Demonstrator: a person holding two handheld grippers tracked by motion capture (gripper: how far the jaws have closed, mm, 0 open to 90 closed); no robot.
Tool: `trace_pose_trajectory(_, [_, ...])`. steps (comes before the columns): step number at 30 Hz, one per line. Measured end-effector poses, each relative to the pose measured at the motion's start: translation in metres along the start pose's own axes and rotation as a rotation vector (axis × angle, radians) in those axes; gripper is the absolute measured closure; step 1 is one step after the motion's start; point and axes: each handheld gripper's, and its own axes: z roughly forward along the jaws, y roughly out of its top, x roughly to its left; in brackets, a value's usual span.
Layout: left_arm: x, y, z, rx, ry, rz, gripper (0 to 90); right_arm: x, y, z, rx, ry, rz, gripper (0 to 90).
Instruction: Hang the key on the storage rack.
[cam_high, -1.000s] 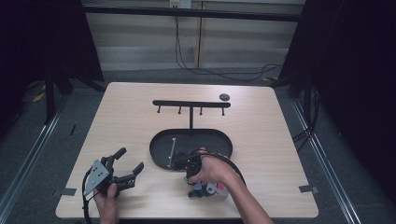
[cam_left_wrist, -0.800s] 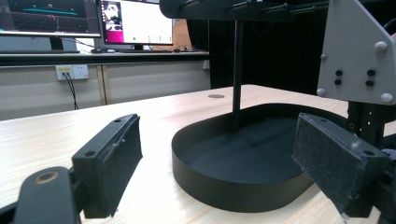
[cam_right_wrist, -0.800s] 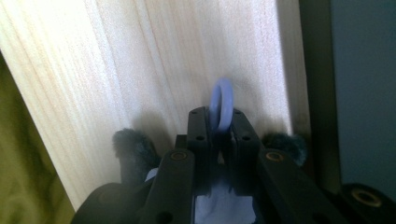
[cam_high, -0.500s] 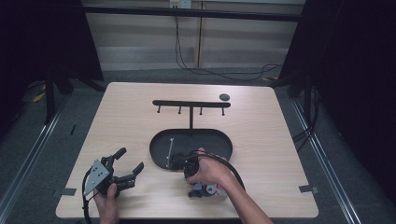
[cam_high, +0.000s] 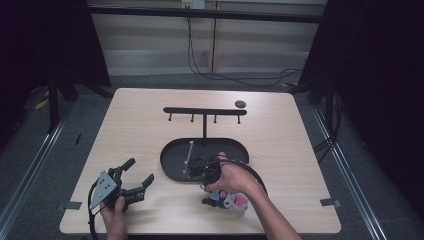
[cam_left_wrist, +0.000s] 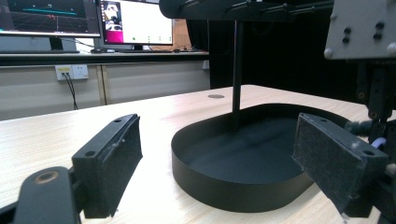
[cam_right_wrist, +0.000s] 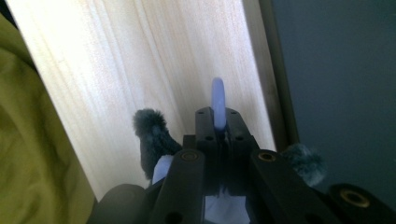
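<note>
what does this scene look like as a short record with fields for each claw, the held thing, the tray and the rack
right claw: shut on a pale blue ring, near the table's front edge
ring: thin, edge-on between the pads, part of a small plush item
plush item: pink and blue, under the right hand
left claw: open, nothing between the pads, facing the tray
tray: black oval, on the table
rack: black T-shaped bar with pegs, post standing in the tray
</note>
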Motion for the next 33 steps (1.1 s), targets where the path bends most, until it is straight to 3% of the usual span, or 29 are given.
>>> trace_pose_trajectory(5, [0.0, 0.0, 0.0, -0.001, 0.0, -0.001, 15.2, -0.002, -0.006, -0.009, -0.03, 0.001, 0.009, 87.2])
trace_pose_trajectory(19, [0.0, 0.0, 0.0, 0.0, 0.0, 0.0, 15.3, -0.004, -0.015, -0.041, -0.041, 0.016, -0.004, 87.2])
trace_pose_trajectory(25, [0.0, 0.0, 0.0, -0.001, 0.0, -0.003, 15.2, -0.001, -0.018, -0.057, -0.069, -0.015, -0.057, 87.2])
trace_pose_trajectory(28, [0.0, 0.0, 0.0, -0.001, 0.0, -0.001, 15.2, 0.002, -0.02, -0.064, -0.066, 0.019, -0.087, 87.2])
trace_pose_trajectory(33, [0.0, 0.0, 0.0, 0.0, 0.0, 0.0, 15.3, 0.003, -0.019, -0.07, -0.066, 0.019, -0.121, 87.2])
